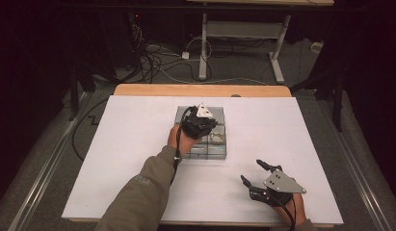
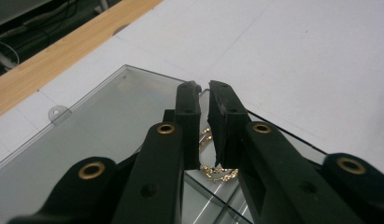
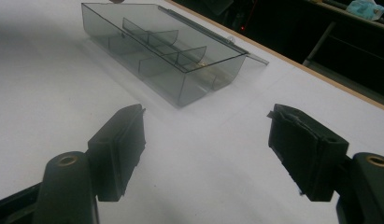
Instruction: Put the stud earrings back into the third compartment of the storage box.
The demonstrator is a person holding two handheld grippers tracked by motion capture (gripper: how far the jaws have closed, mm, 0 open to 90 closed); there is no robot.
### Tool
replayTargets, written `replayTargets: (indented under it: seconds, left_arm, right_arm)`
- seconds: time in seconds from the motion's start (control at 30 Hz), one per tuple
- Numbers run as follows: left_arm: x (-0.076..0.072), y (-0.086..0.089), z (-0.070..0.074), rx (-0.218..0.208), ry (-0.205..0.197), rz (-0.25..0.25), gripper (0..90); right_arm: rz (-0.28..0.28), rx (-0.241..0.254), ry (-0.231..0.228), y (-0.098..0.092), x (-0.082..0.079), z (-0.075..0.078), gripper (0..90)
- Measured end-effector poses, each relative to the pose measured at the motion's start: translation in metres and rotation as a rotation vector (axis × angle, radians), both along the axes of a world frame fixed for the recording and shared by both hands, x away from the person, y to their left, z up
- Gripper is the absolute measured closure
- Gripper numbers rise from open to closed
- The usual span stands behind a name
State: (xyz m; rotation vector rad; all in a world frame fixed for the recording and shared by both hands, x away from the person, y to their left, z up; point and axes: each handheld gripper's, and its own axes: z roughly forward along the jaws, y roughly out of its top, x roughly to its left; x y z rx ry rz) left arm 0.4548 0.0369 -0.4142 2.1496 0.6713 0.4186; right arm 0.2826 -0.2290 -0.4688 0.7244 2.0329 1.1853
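Dim room, cable-strewn floor (image 1: 162, 67)

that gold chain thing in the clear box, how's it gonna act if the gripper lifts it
The gold chain looks made of fine links, so it would probably droop and bunch, not hold shape. It seems light. Lying in a walled compartment of the clear box, it might snag or slip from the left gripper.

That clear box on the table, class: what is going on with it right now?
A person works over a clear box with divided compartments on a white table. The left gripper hangs over the box, its jaws a narrow gap apart, with nothing between the pads. Just below them a gold chain lies in one compartment. The right gripper rests off to the side on the table, jaws wide open and holding nothing.
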Motion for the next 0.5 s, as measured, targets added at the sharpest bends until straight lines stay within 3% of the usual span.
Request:
replayTargets:
  seconds: [0.5]
  left_arm:
    - [-0.023, 0.014, 0.015, 0.012, -0.094, -0.027, 75.5]
  right_arm:
    - [-0.024, 0.025, 0.007, 0.000, 0.001, -0.001, 28.2]
